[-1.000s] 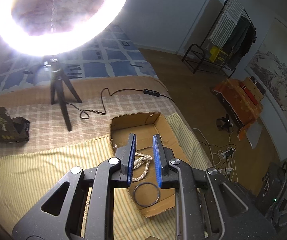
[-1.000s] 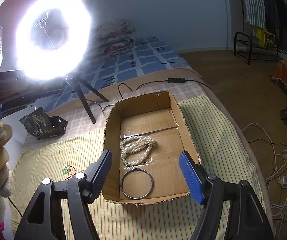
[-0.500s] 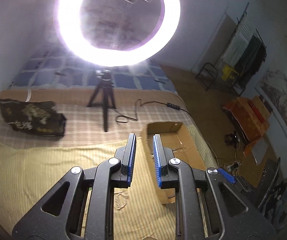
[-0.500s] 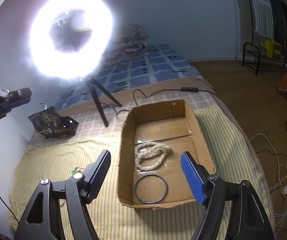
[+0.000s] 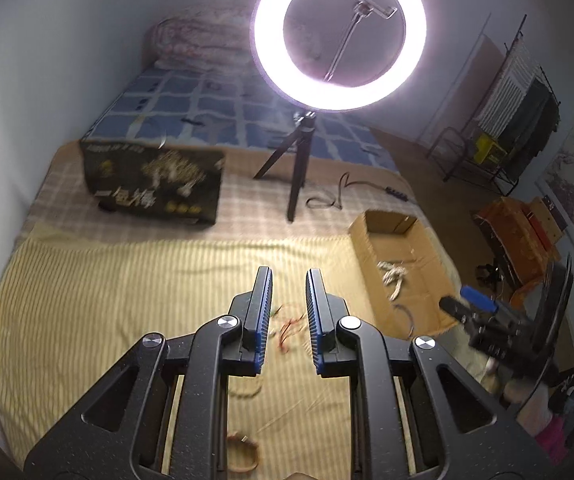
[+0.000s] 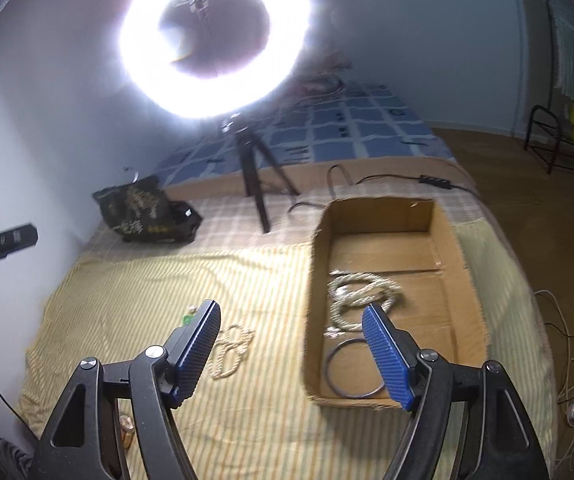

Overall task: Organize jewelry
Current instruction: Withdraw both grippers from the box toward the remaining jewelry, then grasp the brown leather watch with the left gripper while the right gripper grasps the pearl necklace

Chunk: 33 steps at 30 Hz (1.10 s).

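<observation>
From my seat the yellow striped cloth [image 6: 135, 312] is the landmark. On its right part sits the cardboard box [image 6: 459, 280], holding a pale beaded necklace [image 6: 361, 294] and a dark bangle [image 6: 353, 368]. My right gripper [image 6: 291, 356] hangs over the cloth, spread and empty. My left gripper [image 5: 287, 316] is nearly pressed together, holding nothing. A small pale chain [image 6: 231, 350] lies on the cloth; beside it something red and blurred, perhaps a cord [image 5: 289, 326].

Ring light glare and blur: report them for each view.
Left wrist: ring light bright but its phone clamp readable; black bag and red string motion-smeared. Right wrist: ring light blown out, haloing the wall; cardboard box fairly sharp.
</observation>
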Available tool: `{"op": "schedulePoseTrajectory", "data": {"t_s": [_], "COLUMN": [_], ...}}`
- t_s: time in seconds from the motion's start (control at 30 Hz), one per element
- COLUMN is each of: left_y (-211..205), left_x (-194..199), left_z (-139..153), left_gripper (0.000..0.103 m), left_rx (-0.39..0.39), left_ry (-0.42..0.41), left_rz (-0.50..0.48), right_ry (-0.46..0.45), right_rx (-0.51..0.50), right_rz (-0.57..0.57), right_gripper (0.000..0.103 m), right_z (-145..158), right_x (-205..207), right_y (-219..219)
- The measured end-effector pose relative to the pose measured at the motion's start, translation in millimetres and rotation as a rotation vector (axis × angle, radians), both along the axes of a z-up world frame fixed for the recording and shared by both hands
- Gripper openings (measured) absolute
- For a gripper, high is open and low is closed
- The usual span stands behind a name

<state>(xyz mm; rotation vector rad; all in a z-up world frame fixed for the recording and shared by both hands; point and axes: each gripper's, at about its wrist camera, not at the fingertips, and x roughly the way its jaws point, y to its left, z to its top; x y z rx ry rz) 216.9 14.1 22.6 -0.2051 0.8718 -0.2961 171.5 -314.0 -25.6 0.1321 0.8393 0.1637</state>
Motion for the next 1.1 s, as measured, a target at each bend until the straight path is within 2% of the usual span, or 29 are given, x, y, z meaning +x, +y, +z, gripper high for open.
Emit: {"op": "schedulePoseTrajectory", "data": {"t_s": [0.33, 0.53, 0.63, 0.67, 0.87, 1.1], "left_y": [49, 63, 63, 62, 67, 68], "left_x": [-50, -70, -78, -80, -86, -88], "left_z": [-73, -108, -120, -124, -143, -163], "left_gripper": [0.015, 0.015, 0.015, 0.015, 0.015, 0.015], "left_rx": [-0.04, -0.044, -0.05, -0.048, -0.058, -0.077], "left_ry": [0.15, 0.228, 0.262, 0.27, 0.324, 0.393], "left_rz": [0.054, 0.058, 0.04, 0.033, 0.034, 0.026], "right_ry": [0.148, 0.224, 0.284, 0.304, 0.385, 0.435], "right_rx": [0.031, 0.001, 0.014, 0.02, 0.026, 0.032], "right_rz": [0.085, 0.144, 0.151, 0.148, 0.082, 0.046], "right_gripper": [0.08, 0.079, 0.071, 0.064, 0.045, 0.042], "right_z": [-35, -62, -78, -84, -110, -130], "right_x": [11, 18, 25, 27, 43, 54], "right_y": [46, 72, 79, 80, 77, 80]}}
